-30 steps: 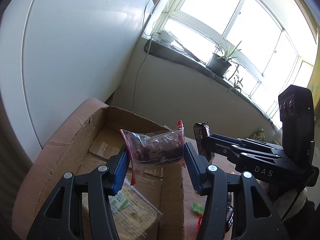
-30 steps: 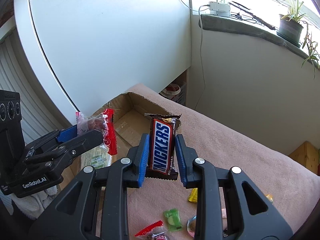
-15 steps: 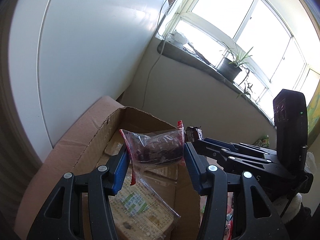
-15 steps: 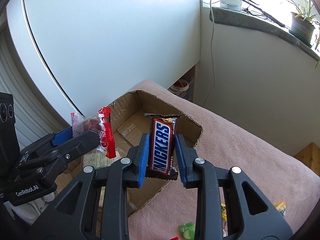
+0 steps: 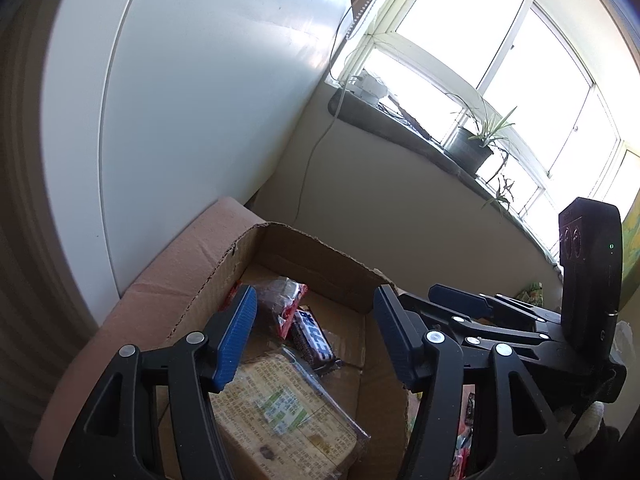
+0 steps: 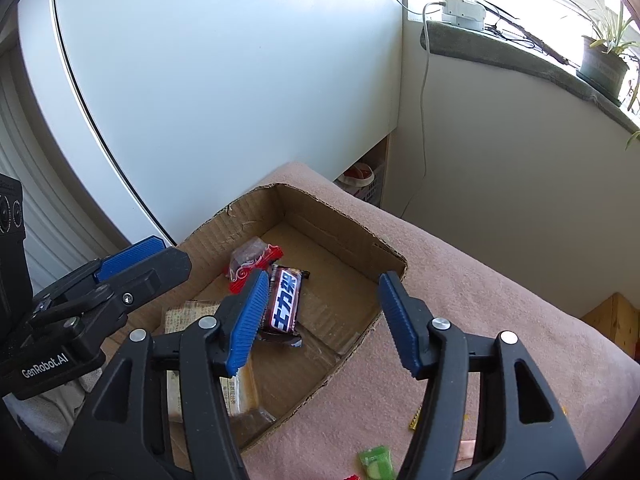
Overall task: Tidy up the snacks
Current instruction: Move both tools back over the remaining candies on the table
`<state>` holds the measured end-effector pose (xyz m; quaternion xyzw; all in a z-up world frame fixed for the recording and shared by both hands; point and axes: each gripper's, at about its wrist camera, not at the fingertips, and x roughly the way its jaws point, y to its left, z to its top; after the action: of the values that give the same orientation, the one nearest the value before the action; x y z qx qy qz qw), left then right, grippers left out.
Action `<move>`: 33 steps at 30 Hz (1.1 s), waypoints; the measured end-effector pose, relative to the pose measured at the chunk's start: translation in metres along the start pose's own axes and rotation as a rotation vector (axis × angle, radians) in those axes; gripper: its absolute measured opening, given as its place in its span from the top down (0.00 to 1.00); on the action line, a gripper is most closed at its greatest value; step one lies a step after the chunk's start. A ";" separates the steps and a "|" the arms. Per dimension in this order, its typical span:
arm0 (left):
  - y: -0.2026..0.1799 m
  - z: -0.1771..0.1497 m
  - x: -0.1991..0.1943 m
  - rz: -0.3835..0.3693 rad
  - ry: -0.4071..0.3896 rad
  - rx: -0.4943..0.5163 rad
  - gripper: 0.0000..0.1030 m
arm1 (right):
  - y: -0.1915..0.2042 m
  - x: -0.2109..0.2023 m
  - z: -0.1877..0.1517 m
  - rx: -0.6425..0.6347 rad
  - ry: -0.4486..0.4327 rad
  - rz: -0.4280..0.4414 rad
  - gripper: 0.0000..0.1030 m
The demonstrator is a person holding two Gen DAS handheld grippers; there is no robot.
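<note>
Over an open cardboard box [image 5: 320,258] [image 6: 348,222] my left gripper [image 5: 314,336] hangs with its jaws opening and nothing between them. My right gripper [image 6: 320,314] hovers beside it, jaws also opening and empty. On the box floor lie a Snickers bar [image 5: 314,338] [image 6: 285,298] and a clear red-edged bag of dark snacks [image 5: 280,304] [image 6: 252,260], touching each other. A flat pack with a green label [image 5: 280,408] [image 6: 180,320] lies nearer to me in the box. In the left wrist view the right gripper [image 5: 480,312] shows at the right.
The box sits on a pink cloth-covered surface [image 6: 480,292]. Small loose sweets lie on the cloth, among them a green one [image 6: 376,462]. A white cabinet [image 6: 224,80] stands behind the box. A windowsill with a potted plant [image 6: 604,60] and a hanging cable [image 6: 420,128] is farther back.
Both grippers have let go. The Snickers bar dropped from the right one and the red-edged bag from the left, and both now lie in the box. Both jaws stand much wider.
</note>
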<state>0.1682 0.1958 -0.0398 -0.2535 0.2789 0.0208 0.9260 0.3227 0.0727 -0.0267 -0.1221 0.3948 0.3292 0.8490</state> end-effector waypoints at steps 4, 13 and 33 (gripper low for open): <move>0.000 0.000 -0.002 -0.001 -0.004 -0.001 0.41 | 0.000 -0.004 -0.002 -0.002 -0.008 -0.016 0.29; -0.008 -0.004 -0.007 -0.034 0.000 0.020 0.41 | -0.010 -0.023 -0.017 -0.010 0.007 -0.066 0.27; -0.099 -0.046 0.015 -0.211 0.134 0.207 0.41 | -0.094 -0.124 -0.117 0.196 -0.011 -0.157 0.27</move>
<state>0.1757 0.0860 -0.0356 -0.1853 0.3123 -0.1223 0.9237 0.2562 -0.1101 -0.0157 -0.0672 0.4096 0.2223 0.8822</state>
